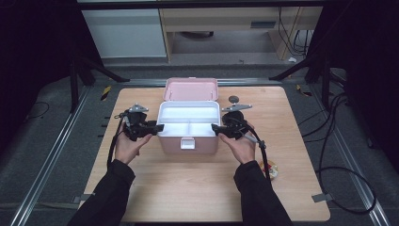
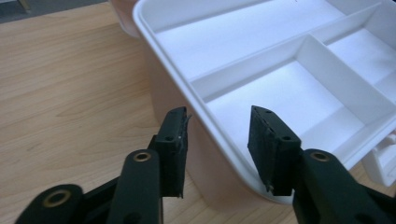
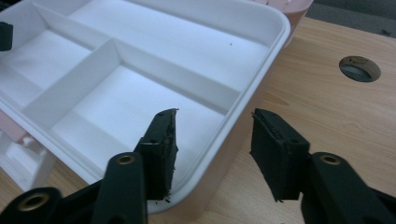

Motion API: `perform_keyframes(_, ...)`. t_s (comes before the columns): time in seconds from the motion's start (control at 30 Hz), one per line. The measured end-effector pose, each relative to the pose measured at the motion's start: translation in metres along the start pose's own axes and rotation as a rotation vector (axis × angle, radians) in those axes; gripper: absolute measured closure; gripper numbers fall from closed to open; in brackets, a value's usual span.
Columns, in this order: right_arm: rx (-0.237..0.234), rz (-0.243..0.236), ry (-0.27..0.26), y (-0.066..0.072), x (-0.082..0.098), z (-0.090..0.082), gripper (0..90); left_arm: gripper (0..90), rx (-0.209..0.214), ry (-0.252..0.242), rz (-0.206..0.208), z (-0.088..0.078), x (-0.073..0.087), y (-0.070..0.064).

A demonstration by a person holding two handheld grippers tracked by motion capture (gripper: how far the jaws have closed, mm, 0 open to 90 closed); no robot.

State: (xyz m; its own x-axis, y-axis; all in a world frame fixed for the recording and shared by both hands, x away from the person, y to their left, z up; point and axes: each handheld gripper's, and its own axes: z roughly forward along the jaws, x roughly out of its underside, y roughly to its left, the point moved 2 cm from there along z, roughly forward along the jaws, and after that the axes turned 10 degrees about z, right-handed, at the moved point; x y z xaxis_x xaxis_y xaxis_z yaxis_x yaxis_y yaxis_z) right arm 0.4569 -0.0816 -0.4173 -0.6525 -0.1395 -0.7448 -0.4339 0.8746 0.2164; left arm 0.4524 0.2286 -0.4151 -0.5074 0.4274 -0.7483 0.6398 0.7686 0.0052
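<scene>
A storage box [image 1: 189, 139] stands at the centre of the table [image 1: 188, 193], its lid [image 1: 190, 88] thrown back toward 12 o'clock. In the box sits a divided tray [image 2: 299, 51]: one long compartment at 12 o'clock, smaller ones at 6 o'clock. The left gripper [image 1: 157, 127] is at the box's 9 o'clock, the right gripper [image 1: 215, 127] at its 3 o'clock; each has one pad inside the tray rim and one outside the wall. A hole in the tabletop [image 3: 359, 68] lies at the box's 2 o'clock, a small round object [image 1: 271, 169] at its 4 o'clock.
</scene>
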Motion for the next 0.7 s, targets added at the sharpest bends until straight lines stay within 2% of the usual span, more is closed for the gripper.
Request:
perform_keyframes(0.07, 0.002, -0.01, 0.005, 0.0, 0.001, 0.001, 54.4, 58.4, -0.012, 0.008, 0.007, 0.001, -0.001, -0.001)
perform_keyframes(0.1, -0.017, -0.002, 0.003, 0.0, 0.003, 0.002, 56.9, 58.4, -0.02, 0.014, 0.009, 0.002, -0.001, -0.002)
perform_keyframes(0.23, -0.023, 0.007, 0.0, -0.001, 0.004, 0.001, 57.6, 59.0, -0.02, 0.022, -0.006, 0.002, -0.001, -0.003)
perform_keyframes(0.4, -0.004, -0.006, 0.031, -0.001, 0.005, -0.004, 58.1, 58.9, -0.003, 0.032, -0.019, 0.003, -0.001, -0.01)
perform_keyframes(0.53, 0.009, -0.023, 0.05, -0.005, 0.011, -0.015, 58.0, 57.9, 0.007, 0.04, -0.004, 0.006, -0.003, -0.023)
perform_keyframes(0.7, 0.022, -0.025, 0.054, -0.012, 0.013, -0.019, 58.1, 56.9, 0.008, 0.042, 0.008, 0.008, -0.006, -0.029)
